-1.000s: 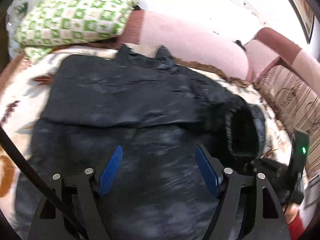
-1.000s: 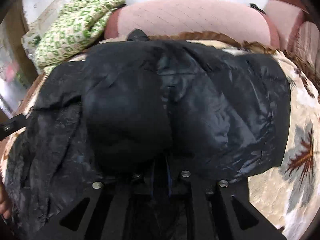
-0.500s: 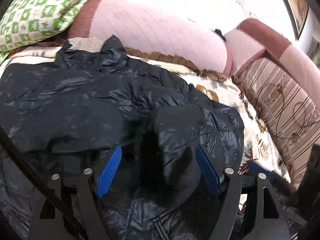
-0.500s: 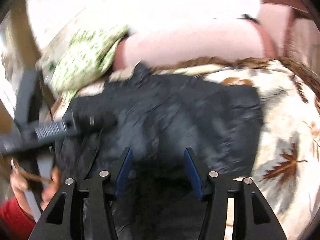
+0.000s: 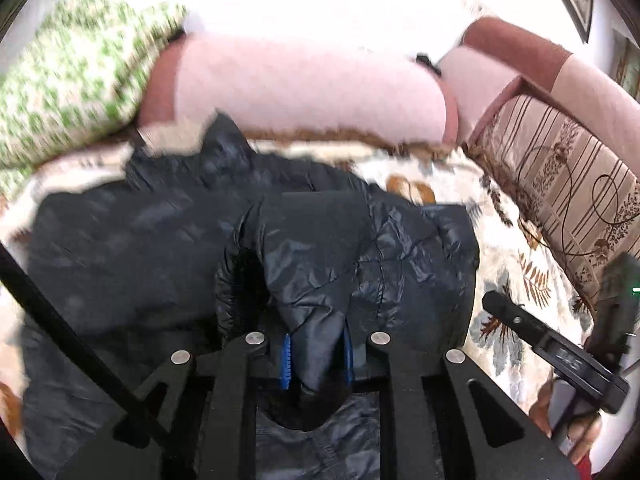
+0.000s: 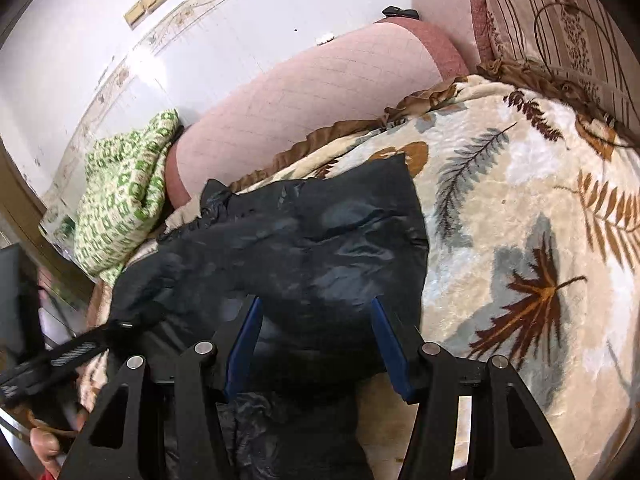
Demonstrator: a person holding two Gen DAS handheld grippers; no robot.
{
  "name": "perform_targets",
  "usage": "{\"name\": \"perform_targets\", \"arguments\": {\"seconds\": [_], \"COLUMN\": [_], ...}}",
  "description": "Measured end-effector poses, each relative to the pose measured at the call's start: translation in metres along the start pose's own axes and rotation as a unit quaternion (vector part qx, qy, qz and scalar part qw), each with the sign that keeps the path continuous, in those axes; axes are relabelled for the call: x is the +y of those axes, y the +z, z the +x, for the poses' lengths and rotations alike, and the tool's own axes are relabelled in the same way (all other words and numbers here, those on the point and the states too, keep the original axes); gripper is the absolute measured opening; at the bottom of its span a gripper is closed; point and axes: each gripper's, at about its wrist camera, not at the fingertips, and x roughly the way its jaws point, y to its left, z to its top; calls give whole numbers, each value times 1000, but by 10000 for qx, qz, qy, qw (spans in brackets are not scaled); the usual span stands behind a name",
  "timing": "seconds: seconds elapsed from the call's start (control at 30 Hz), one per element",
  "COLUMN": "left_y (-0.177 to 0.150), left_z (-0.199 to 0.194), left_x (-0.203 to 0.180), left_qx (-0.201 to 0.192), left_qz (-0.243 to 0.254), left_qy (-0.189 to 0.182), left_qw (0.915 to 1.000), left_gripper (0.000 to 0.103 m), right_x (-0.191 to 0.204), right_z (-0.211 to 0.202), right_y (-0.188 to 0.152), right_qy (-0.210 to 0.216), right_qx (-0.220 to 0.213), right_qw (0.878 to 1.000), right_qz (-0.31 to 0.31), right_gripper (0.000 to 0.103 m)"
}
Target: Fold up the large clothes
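Nearest us, our left gripper (image 5: pixel 317 362), spread wide a moment ago, is closing its jaws and now pinches a bunched sleeve (image 5: pixel 308 264) of the black puffer jacket (image 5: pixel 132 248). Our right gripper (image 6: pixel 316 344), clamped shut a second back, has sprung apart and hovers spread over the jacket's folded edge, gripping nothing. The jacket lies on the leaf-print blanket (image 6: pixel 520 208), its collar toward the pink bolster (image 5: pixel 304 88) beyond. We judge the sleeve fold comes next.
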Motion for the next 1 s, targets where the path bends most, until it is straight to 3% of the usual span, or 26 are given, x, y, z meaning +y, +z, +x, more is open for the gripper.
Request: {"name": "perform_targets", "arguments": {"seconds": [0.13,0.3,0.4,0.57,0.83,0.97,1.0], "left_y": [17,33,31,21,-1,-7,-7], "left_z": [-34,-48,-45,-23,16,24,24], "left_x": [38,125,170,227,255,265,265], "left_qx": [-354,-517,-470,-90,243,484,526], "left_qz": [-80,-655,-919,-1357,-1653,-1779,-1748], "left_qy": [420,1081,1445,1568,1726,1964,1968], "left_qw": [9985,9906,9841,9782,9707,9630,9633], "left_gripper": [18,18,18,19,35,56,56], "right_x": [2,9,15,29,45,65,71], "right_z": [5,12,17,31,38,38,40], "right_y": [-2,-7,-10,-18,-30,-25,-23], "right_qy": [-8,-40,-53,-68,-262,-325,-305], "right_qx": [25,50,79,227,253,132,137], "right_qw": [10000,9999,9998,9987,9956,9942,9941], "right_qz": [17,-81,-196,-451,-864,-1020,-1036], "right_gripper": [61,61,61,60,60,60,60]}}
